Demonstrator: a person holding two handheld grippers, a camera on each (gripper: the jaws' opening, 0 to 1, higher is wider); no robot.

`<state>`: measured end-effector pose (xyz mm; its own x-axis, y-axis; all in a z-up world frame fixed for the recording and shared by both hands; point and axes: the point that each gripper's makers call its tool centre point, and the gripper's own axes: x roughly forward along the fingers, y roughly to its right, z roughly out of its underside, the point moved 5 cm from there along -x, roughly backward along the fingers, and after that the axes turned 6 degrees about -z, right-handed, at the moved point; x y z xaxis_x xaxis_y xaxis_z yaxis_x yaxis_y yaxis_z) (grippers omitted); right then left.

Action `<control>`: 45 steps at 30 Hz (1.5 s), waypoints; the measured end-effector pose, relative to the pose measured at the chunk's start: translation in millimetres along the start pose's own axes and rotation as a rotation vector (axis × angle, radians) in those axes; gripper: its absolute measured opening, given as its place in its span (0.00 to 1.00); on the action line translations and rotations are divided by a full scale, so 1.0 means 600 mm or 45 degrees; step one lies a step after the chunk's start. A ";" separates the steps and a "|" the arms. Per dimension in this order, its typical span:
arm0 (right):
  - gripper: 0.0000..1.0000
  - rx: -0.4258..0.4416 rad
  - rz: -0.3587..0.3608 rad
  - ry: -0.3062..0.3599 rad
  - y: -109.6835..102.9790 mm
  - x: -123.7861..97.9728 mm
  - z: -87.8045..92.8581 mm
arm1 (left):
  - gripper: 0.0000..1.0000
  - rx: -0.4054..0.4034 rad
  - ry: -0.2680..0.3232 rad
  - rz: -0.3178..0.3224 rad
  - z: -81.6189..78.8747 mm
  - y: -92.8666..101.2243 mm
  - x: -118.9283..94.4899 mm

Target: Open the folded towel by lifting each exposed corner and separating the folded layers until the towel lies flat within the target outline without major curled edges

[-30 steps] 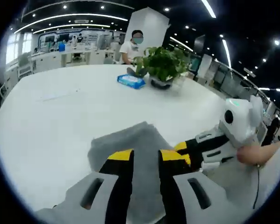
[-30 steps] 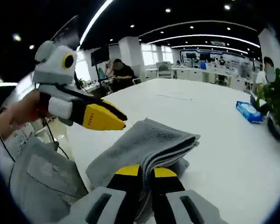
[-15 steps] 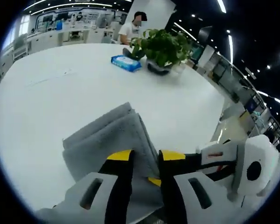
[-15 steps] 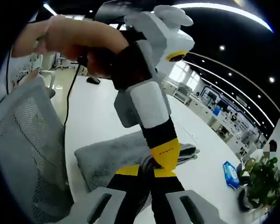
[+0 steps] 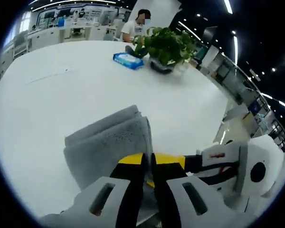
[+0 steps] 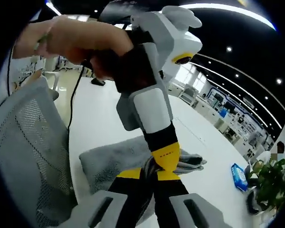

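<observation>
A grey folded towel (image 5: 107,142) lies near the front edge of the white table (image 5: 61,85). In the left gripper view, my left gripper (image 5: 148,160) is shut on the towel's near right edge. My right gripper (image 5: 176,162) reaches in from the right, close beside it at the same edge. In the right gripper view, my right gripper (image 6: 149,175) is shut on a bunched fold of the towel (image 6: 109,159). The left gripper (image 6: 164,160), held by a hand (image 6: 80,42), comes down from above and pinches the towel right next to it.
A potted plant (image 5: 166,45) and a blue wipes pack (image 5: 128,60) stand at the far side, where a person (image 5: 137,26) sits. A grey mesh chair (image 6: 28,156) stands off the table's near edge. Open white tabletop stretches beyond the towel.
My left jaws have closed from a clear gap onto the towel's edge. The towel and the right gripper have hardly moved.
</observation>
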<state>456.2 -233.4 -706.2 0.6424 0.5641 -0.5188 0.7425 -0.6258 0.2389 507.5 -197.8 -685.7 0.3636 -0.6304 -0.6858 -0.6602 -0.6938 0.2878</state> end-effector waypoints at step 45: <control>0.00 0.378 -0.152 -0.340 0.033 0.064 0.133 | 0.04 -0.087 0.078 -0.181 0.012 -0.105 -0.112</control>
<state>480.5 -267.0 -786.8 0.4541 0.5071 -0.7326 0.6967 -0.7146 -0.0628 520.1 -109.2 -662.6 0.4911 -0.5427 -0.6814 -0.5539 -0.7982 0.2366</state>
